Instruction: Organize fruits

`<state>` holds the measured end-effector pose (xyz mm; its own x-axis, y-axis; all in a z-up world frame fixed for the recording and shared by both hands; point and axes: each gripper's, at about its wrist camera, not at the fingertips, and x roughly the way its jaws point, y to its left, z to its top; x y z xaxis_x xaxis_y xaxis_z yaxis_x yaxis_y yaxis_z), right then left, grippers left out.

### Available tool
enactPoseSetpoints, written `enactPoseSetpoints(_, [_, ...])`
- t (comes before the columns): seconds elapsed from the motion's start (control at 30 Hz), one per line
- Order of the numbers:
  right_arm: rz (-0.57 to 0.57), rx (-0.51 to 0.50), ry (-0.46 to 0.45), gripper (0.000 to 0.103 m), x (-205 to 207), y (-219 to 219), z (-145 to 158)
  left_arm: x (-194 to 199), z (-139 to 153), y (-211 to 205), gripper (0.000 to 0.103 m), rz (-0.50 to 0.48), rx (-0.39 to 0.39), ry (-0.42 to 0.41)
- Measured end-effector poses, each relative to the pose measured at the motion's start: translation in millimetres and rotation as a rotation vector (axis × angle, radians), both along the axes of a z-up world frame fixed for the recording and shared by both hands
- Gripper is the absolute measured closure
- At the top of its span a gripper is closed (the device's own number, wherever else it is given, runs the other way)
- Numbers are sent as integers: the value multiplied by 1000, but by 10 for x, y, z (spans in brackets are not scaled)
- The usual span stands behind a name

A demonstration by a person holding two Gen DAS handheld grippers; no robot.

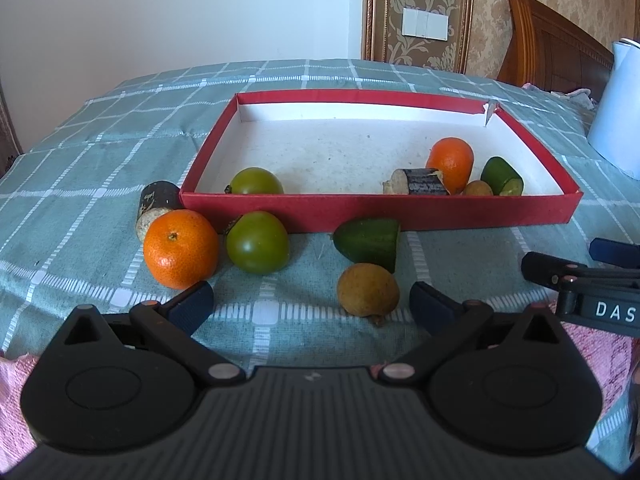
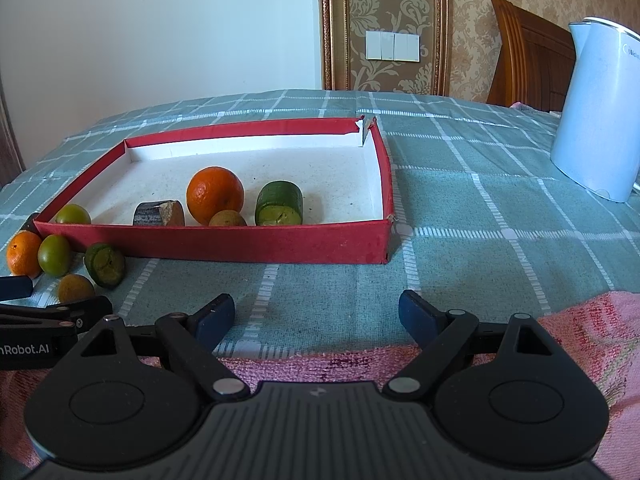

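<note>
A red shallow box (image 1: pixel 360 212) (image 2: pixel 224 242) lies on the checked cloth. It holds a green tomato (image 1: pixel 256 181), an orange (image 1: pixel 451 162), a dark stem piece (image 1: pixel 420 181), a small brown fruit (image 1: pixel 478 189) and a cucumber piece (image 1: pixel 502 176). In front of the box lie an orange (image 1: pixel 181 249), a green tomato (image 1: pixel 258 242), a cucumber piece (image 1: pixel 368 242), a brown fruit (image 1: pixel 368 290) and a dark stem piece (image 1: pixel 156 208). My left gripper (image 1: pixel 312 306) is open, the brown fruit between its fingertips. My right gripper (image 2: pixel 318 318) is open and empty over bare cloth.
A white kettle (image 2: pixel 600 112) (image 1: pixel 620 112) stands at the right of the table. A pink towel (image 2: pixel 320 364) lies along the near edge. A wooden chair back (image 2: pixel 528 56) and a wall stand behind the table. The right gripper shows in the left wrist view (image 1: pixel 580 280).
</note>
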<state>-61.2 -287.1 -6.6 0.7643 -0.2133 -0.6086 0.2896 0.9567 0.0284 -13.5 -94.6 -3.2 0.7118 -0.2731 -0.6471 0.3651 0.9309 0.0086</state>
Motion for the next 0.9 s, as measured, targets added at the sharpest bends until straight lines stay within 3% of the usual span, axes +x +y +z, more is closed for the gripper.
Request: enactPoseSetpoints(0.9, [5,0,4,11,24,22,11,4,3,1,0,-2,0,1])
